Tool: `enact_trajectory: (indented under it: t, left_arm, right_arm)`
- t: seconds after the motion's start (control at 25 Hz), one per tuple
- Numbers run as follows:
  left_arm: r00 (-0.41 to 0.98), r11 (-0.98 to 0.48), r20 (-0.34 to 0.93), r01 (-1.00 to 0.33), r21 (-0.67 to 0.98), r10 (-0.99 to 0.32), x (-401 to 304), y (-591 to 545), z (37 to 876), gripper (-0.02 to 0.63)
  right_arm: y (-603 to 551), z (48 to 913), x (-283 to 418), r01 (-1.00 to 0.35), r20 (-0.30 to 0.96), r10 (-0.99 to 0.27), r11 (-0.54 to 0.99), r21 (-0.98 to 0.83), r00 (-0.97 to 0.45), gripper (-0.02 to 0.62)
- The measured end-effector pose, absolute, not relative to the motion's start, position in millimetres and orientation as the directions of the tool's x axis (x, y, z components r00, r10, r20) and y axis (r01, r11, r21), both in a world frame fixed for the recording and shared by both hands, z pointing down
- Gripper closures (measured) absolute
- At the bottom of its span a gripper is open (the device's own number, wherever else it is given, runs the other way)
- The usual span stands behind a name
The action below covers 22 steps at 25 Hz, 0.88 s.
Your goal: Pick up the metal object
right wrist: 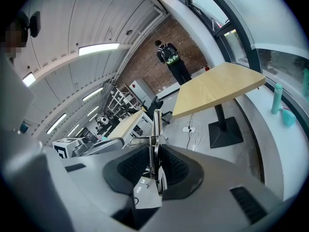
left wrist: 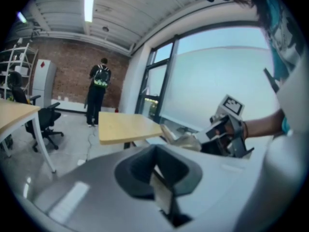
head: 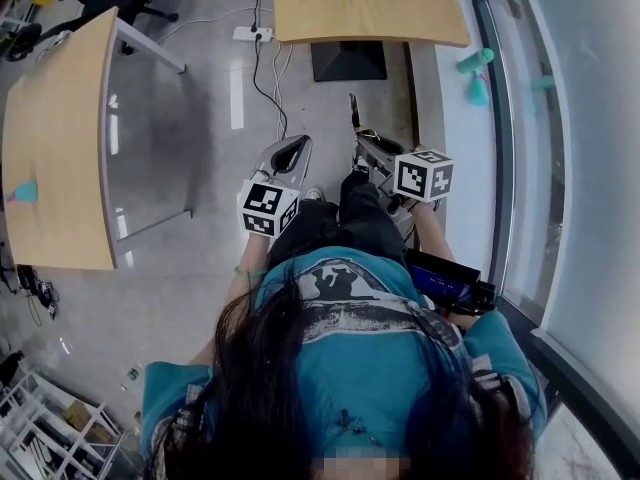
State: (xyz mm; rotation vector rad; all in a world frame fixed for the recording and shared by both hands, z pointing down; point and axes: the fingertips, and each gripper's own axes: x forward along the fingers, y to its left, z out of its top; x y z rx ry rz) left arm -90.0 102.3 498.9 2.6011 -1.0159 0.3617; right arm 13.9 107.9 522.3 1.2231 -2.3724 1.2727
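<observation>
The metal object is up in the right gripper. It is a thin bright strip with a coil spring on it, standing upright between the two dark ribbed pads, which press on it from both sides. Its top pokes well past the jaw tips. It hangs in the air over the floor, not on any table.

From the head view the same piece shows only as a slim dark sliver jutting forward from the right gripper; the spring can't be seen there.

The left gripper has its jaws together, with nothing caught between them. The head view puts it just beside the right one, both held out ahead of the person's knees.

The left gripper view looks across at the right gripper and its marker cube, held in a hand. The right gripper view shows the left one's cube low at its left.

Further out, a light wooden table stands ahead on a dark base. A teal bottle sits on the window ledge. A person with a backpack stands by the brick wall, which only the gripper views show. The head view alone shows a power strip lying on the floor.
</observation>
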Motion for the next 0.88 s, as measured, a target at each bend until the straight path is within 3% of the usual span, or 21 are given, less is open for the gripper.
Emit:
enact_trajectory:
  t: [0.88]
  left_arm:
    - [0.696, -0.665, 0.276, -0.717, 0.21, -0.663, -57, 173, 479, 0.603]
  right_arm:
    - [200, 513, 27, -0.699, 0.484, -0.53, 0.349, -0.624, -0.697, 0.503]
